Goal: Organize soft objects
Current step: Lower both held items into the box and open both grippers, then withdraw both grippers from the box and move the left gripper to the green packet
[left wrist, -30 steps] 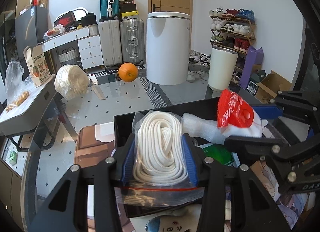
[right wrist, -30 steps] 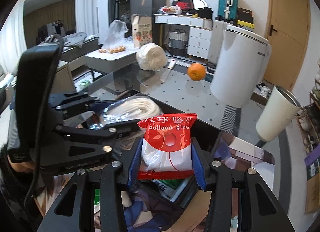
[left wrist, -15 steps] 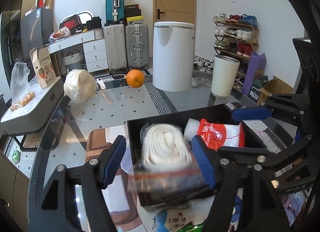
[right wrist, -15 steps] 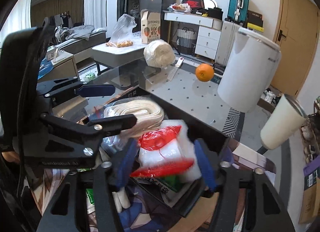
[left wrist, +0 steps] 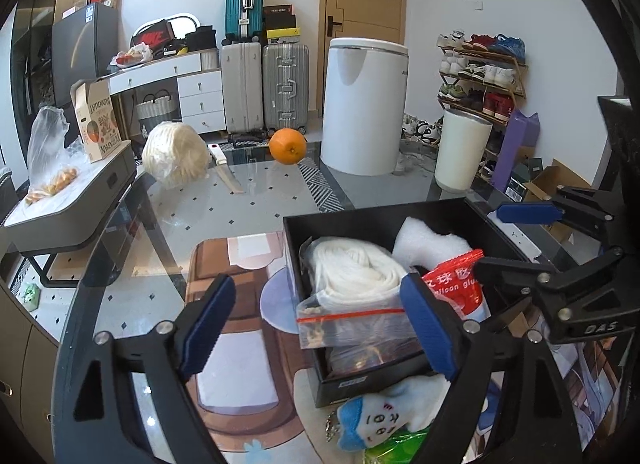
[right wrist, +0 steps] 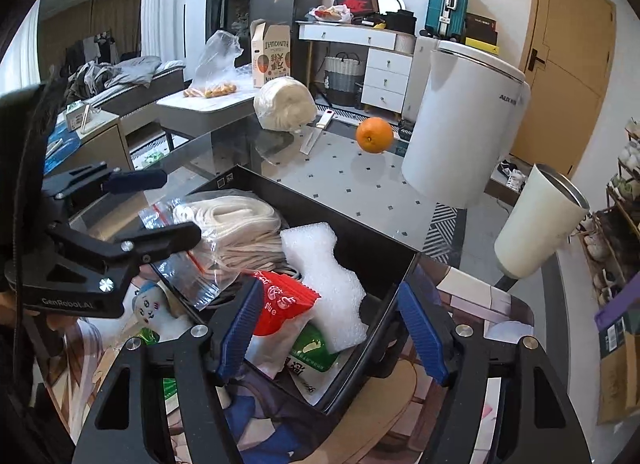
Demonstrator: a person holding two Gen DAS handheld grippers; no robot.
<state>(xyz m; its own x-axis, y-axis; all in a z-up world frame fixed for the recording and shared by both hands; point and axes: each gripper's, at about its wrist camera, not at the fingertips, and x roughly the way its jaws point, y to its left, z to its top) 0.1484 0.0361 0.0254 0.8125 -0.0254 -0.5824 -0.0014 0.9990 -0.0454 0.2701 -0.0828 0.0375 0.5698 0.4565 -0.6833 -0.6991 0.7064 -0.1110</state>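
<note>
A black box (left wrist: pixel 372 220) (right wrist: pixel 384 260) sits on the glass table. In it lie a clear zip bag of white rope (left wrist: pixel 352 280) (right wrist: pixel 232 224), a white foam piece (left wrist: pixel 428 244) (right wrist: pixel 324 272) and a red and white balloon glue pack (left wrist: pixel 456 284) (right wrist: pixel 280 304). My left gripper (left wrist: pixel 320 324) is open and empty, just in front of the box. My right gripper (right wrist: pixel 332 328) is open and empty above the box's near edge. A small plush toy with blue hair (left wrist: pixel 376 420) (right wrist: pixel 150 308) lies outside the box, close to me.
An orange (left wrist: pixel 287 146) (right wrist: pixel 374 135), a white yarn ball (left wrist: pixel 176 160) (right wrist: pixel 284 104) and a knife (left wrist: pixel 226 174) lie at the far side of the table. A green packet (left wrist: pixel 396 444) lies by the plush toy. A white bin (left wrist: pixel 364 104) stands beyond the table.
Both grippers opened and pulled back. The rope bag and the balloon glue pack were let go and now lie in the black box.
</note>
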